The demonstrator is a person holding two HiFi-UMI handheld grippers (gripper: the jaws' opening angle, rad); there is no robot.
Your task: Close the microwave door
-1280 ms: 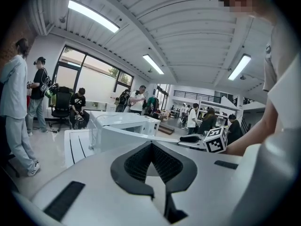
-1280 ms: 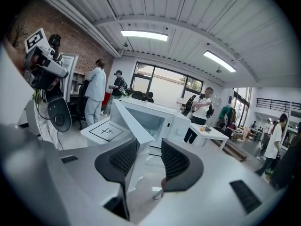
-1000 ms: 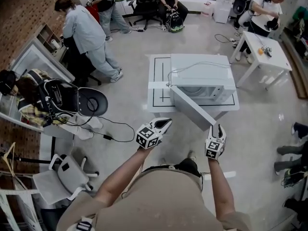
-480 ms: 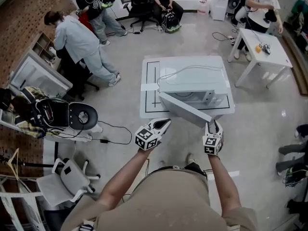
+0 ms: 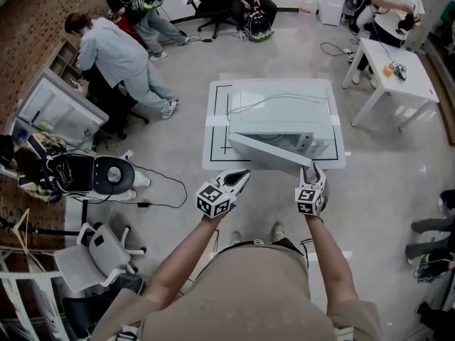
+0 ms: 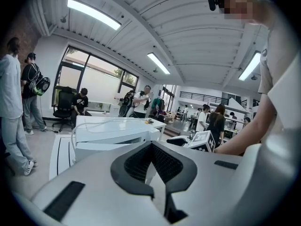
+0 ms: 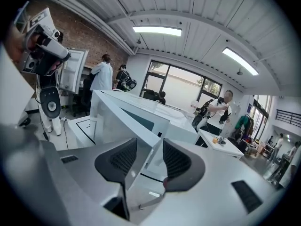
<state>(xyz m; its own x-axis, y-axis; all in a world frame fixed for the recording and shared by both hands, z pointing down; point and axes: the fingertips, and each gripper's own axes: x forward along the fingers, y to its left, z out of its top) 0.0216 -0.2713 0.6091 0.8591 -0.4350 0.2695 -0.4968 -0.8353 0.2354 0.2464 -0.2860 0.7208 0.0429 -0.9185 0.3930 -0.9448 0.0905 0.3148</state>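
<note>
Right gripper (image 7: 145, 149) stands with its jaws apart astride the free edge of the microwave door (image 5: 266, 153), the left-hand pad close against the panel and a gap showing beside the other. Door sits partly ajar, hinged at its left end and angled out from the front of the white microwave (image 5: 281, 112), which occupies centre frame in the head view on a low white table (image 5: 212, 158) marked with black lines; a pale cable (image 5: 284, 98) loops across the oven's top. Left gripper (image 5: 239, 179), jaws pressed together on nothing, hovers below the door's left half in the head view, near it but apart, pointing toward the oven. Beyond, at upper left, a person in a pale blue top (image 5: 106, 45) stands by the brick wall (image 5: 28, 20); a white side table (image 5: 409, 87) stands at upper right, an office chair (image 5: 92, 258) at lower left, and the floor (image 5: 384, 162) between is glossy grey
</note>
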